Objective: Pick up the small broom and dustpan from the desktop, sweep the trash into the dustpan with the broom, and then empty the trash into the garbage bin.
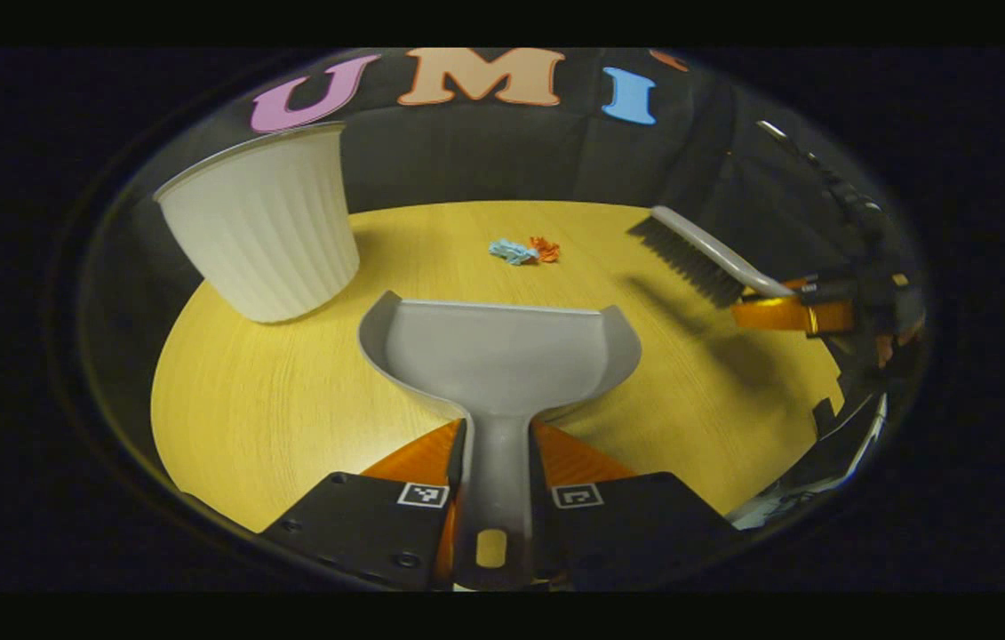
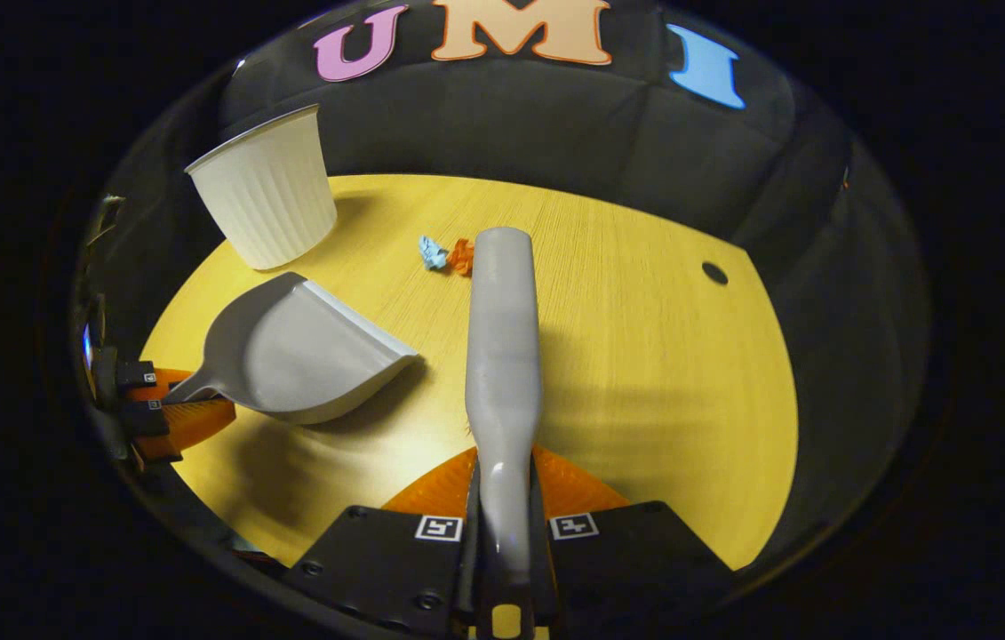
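Observation:
My left gripper (image 1: 495,444) is shut on the handle of the grey dustpan (image 1: 498,356), whose mouth faces the far side of the yellow table. Beyond it lie a blue paper scrap (image 1: 512,252) and an orange paper scrap (image 1: 545,249). At the right the small broom (image 1: 699,256) hangs above the table, bristles down, held by the other gripper (image 1: 791,313). In the right gripper view my right gripper (image 2: 504,484) is shut on the grey broom (image 2: 502,329), which points at the blue scrap (image 2: 432,252) and orange scrap (image 2: 462,256). The dustpan (image 2: 298,351) and left gripper (image 2: 166,411) show at the left.
A white ribbed garbage bin (image 1: 264,227) stands at the table's far left corner, also seen as the bin (image 2: 264,191) in the right gripper view. The yellow table (image 2: 644,356) has a small dark hole (image 2: 714,273) near its far right edge. Black cloth walls surround it.

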Tool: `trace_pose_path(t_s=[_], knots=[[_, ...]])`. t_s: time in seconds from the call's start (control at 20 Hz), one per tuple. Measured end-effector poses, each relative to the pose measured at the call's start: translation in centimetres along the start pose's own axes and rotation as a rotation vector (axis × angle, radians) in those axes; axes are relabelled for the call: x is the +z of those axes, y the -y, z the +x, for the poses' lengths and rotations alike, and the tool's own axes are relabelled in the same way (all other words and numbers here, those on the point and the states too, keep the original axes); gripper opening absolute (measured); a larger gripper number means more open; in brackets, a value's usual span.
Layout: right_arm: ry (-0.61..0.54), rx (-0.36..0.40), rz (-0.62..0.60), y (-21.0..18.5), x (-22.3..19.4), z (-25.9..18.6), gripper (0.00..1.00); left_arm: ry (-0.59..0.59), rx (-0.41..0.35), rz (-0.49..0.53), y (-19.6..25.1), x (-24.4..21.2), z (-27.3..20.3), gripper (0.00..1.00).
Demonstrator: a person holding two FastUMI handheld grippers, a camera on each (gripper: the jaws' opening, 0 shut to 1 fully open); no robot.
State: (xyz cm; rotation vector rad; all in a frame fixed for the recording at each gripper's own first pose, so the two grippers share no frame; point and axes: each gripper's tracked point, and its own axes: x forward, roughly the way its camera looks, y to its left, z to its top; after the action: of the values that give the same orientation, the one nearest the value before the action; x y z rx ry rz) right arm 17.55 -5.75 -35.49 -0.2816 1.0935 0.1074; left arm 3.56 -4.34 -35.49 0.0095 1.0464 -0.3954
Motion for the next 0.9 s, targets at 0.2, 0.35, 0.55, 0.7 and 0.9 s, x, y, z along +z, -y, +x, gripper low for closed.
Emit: trace_pose_path(t_s=[0.2, 0.35, 0.55, 0.7, 0.9], knots=[[0.067, -0.062, -0.158, 2.9, 8.5, 4.4, 0.17, 0.021, -0.040, 0.047, 0.1, 2.0, 1.8, 0.28], [0.059, -0.060, -0.322, 2.4, 12.3, 9.5, 0.20, 0.028, -0.058, 0.082, 0.0, 3.0, 3.3, 0.29], [0.002, -0.036, -0.542, 1.9, 15.0, 13.6, 0.20, 0.016, -0.082, 0.091, -0.1, 2.9, 4.6, 0.28], [-0.058, 0.023, -0.643, 0.7, 15.2, 16.0, 0.20, 0.007, -0.091, 0.086, -0.2, 2.8, 4.9, 0.28], [-0.087, 0.187, -0.798, -3.0, 14.1, 14.2, 0.21, 0.006, -0.095, 0.076, -0.6, 2.8, 5.4, 0.29]])
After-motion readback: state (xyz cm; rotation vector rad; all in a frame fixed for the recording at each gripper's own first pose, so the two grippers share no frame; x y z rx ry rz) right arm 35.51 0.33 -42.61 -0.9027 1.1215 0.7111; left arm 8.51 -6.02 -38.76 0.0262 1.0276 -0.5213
